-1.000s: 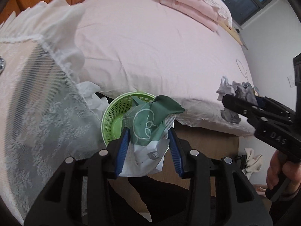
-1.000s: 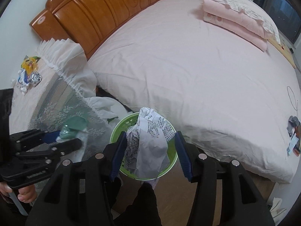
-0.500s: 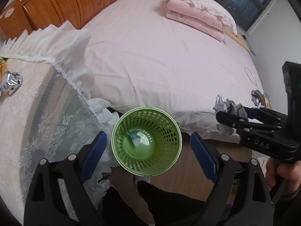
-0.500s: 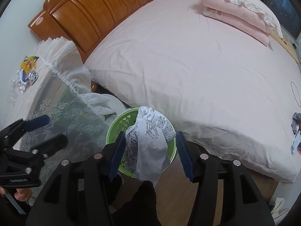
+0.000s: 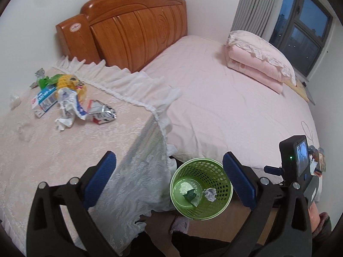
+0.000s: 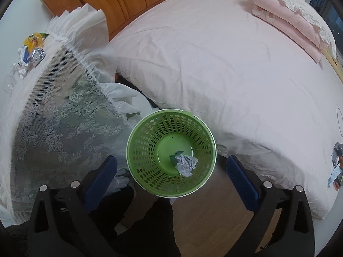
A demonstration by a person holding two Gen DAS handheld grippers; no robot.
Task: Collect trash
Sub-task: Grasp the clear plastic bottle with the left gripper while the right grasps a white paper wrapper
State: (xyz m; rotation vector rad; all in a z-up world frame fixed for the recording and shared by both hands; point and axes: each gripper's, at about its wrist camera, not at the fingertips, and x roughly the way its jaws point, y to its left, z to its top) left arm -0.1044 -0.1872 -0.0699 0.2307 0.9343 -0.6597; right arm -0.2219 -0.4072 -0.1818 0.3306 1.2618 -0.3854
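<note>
A green perforated basket [image 5: 223, 194] [image 6: 148, 137] stands on the floor between the lace-covered table and the bed. Inside lie a green wrapper [image 5: 190, 195] and a crumpled printed paper [image 5: 210, 193] [image 6: 186, 164]. My left gripper [image 5: 169, 178] is open and empty, above the table corner and the basket. My right gripper [image 6: 171, 178] is open and empty, directly over the basket. A pile of trash [image 5: 68, 100] [image 6: 30, 51] lies on the table: crumpled paper, foil wrappers, a blue-white carton, a yellow packet. More scraps [image 6: 336, 167] lie at the bed's right edge.
The lace-covered table [image 5: 53, 150] is on the left, its cloth hanging beside the basket. The pink bed [image 5: 235, 107] fills the right, with a wooden headboard [image 5: 133, 36] and folded pink bedding [image 5: 257, 62]. Wooden floor [image 6: 214, 214] lies below the basket.
Both grippers opened. The green wrapper dropped from the left gripper and the printed paper from the right into the basket. The left gripper swung up and back toward the table.
</note>
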